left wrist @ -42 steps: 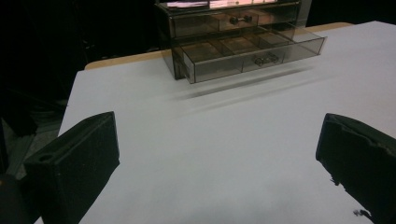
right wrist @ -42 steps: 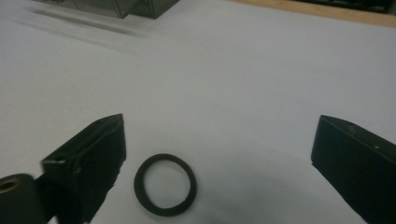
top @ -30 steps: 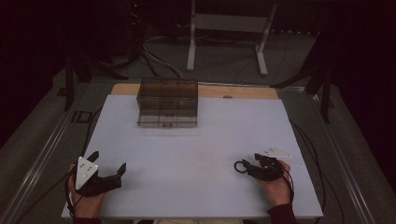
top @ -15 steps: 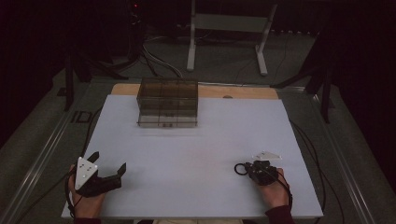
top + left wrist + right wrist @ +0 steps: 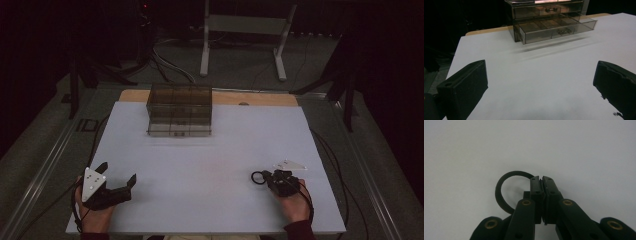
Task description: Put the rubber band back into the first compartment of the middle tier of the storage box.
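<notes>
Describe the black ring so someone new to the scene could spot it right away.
Start at the white table: the smoky clear drawer organizer stands at its far edge. Come to the near right corner, where the right gripper sits. The black ring is the thin round loop pinched at its rim between the shut jaws, lying on the table; nothing else there is round.

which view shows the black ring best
The right gripper view: the black ring sits close up, pinched at its edge by the right tongs on the white table. The high view shows it as a small loop. The left gripper view looks toward the drawer organizer.
</notes>
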A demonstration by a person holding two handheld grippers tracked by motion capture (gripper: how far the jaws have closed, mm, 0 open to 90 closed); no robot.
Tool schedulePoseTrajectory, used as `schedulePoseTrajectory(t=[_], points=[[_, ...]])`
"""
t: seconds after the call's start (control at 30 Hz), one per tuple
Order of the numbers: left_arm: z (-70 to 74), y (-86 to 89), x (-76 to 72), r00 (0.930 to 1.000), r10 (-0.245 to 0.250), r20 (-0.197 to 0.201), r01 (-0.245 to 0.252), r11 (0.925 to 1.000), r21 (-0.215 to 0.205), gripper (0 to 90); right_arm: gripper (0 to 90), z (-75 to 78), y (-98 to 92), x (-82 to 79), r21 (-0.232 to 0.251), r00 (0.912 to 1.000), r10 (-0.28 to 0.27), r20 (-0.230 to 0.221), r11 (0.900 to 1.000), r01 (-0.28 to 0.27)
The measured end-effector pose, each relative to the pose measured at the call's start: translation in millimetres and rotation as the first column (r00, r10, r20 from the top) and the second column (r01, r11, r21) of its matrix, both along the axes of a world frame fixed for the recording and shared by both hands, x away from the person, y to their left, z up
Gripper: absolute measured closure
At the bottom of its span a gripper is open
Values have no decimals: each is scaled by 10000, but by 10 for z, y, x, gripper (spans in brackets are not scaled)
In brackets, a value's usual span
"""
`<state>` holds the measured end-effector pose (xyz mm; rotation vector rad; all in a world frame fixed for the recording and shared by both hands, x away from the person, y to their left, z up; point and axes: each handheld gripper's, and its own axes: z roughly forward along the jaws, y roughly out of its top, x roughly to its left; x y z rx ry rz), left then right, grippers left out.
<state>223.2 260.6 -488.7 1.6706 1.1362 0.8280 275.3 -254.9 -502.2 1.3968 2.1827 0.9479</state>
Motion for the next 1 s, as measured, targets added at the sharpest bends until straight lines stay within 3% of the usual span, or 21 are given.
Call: schedulePoseTrajectory(t=[0.33, 0.5, 0.57, 0.8, 1.0], points=[[37, 9, 1, 9996, 265, 21, -265, 9996, 130, 3, 889, 110, 47, 22, 303, 9999, 101, 113, 9995, -104], [24, 17, 12, 9998, 199, -88, -199, 9998, 15, 3, 888, 207, 91, 48, 412, 9993, 226, 313, 9989, -239], [0, 24, 32, 9992, -135, -382, 125, 9996, -245, 32, 888, 263, 128, 81, 451, 9988, 279, 414, 9985, -298], [-4, -10, 35, 9995, -24, -299, 22, 10000, -37, 7, 888, 377, 182, 145, 449, 9974, 351, 631, 9983, -380], [-29, 6, 43, 9994, 88, -345, -93, 9998, -169, 3, 888, 503, 191, 203, 651, 9961, 339, 815, 9971, -392]])
